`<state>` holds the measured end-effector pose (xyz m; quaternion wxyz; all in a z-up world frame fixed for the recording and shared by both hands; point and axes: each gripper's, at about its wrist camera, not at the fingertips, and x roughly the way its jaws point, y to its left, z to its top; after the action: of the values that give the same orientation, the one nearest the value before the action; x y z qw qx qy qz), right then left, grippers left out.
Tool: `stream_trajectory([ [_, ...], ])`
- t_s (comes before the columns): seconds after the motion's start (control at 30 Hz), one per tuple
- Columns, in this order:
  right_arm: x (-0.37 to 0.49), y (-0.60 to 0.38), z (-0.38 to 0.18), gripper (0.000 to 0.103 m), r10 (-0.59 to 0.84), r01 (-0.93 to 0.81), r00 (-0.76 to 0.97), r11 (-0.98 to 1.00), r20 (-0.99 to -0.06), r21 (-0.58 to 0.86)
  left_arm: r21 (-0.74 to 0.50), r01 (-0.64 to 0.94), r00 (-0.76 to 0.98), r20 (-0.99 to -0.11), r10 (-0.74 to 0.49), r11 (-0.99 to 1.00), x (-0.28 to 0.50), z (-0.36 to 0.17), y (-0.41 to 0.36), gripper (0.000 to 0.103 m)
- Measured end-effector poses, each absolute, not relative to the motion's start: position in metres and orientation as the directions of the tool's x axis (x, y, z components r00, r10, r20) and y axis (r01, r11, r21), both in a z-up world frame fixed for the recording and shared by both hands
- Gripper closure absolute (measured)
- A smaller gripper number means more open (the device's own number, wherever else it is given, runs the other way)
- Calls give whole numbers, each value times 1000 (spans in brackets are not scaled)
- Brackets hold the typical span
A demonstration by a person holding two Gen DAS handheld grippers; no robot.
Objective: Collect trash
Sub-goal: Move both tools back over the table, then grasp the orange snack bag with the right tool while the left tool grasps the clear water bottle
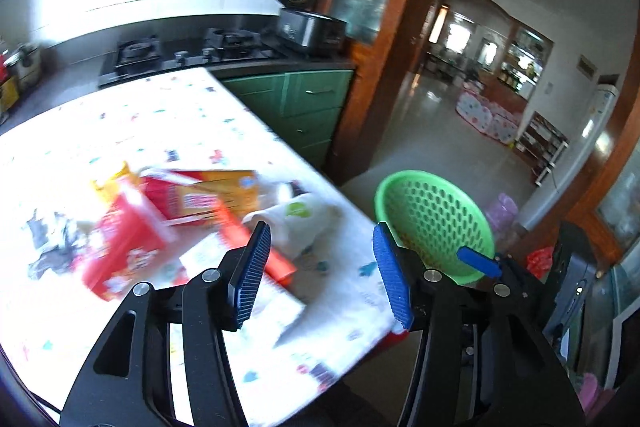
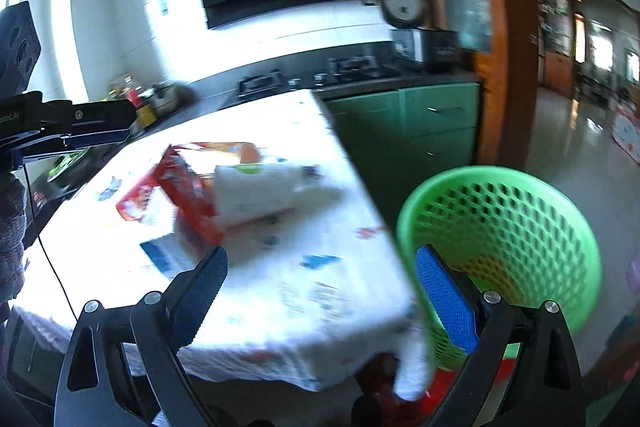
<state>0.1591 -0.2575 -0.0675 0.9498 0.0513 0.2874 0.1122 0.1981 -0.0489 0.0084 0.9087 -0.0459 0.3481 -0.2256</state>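
Note:
Trash lies on a table with a white patterned cloth [image 1: 192, 115]: a red carton [image 1: 120, 243], an orange and red box [image 1: 208, 195], a white wrapper with a green mark [image 1: 296, 219], an orange-red stick pack [image 1: 256, 247] and crumpled grey paper [image 1: 52, 247]. My left gripper [image 1: 322, 275] is open and empty above the table's near right part. A green perforated basket [image 2: 504, 251] stands off the table's right edge. My right gripper [image 2: 320, 291] is open and empty above the table corner, its right finger by the basket. The red carton [image 2: 188, 199] and white wrapper [image 2: 260, 191] show there too.
A dark counter with a gas hob [image 1: 188, 51] and a rice cooker [image 1: 308, 27] runs behind the table. Green cabinets [image 1: 308, 107] and a wooden door frame [image 1: 400, 67] stand to the right. The left gripper [image 2: 64, 131] shows at the right wrist view's left edge.

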Motion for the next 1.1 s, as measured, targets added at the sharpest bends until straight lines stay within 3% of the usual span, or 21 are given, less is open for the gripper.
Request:
stream_trajectory([
  [0.43, 194, -172, -57, 26, 365, -366, 765, 924, -531, 109, -200, 245, 681, -660, -316, 949, 185, -13, 46, 49],
  [0.93, 241, -136, -65, 60, 367, -392, 733, 916, -572, 84, -94, 394, 593, -734, -332, 914, 184, -50, 74, 33],
  [1.1, 246, -135, -71, 79, 370, -390, 720, 915, -587, 99, -50, 476, 556, -756, -344, 878, 191, -60, 68, 30],
])
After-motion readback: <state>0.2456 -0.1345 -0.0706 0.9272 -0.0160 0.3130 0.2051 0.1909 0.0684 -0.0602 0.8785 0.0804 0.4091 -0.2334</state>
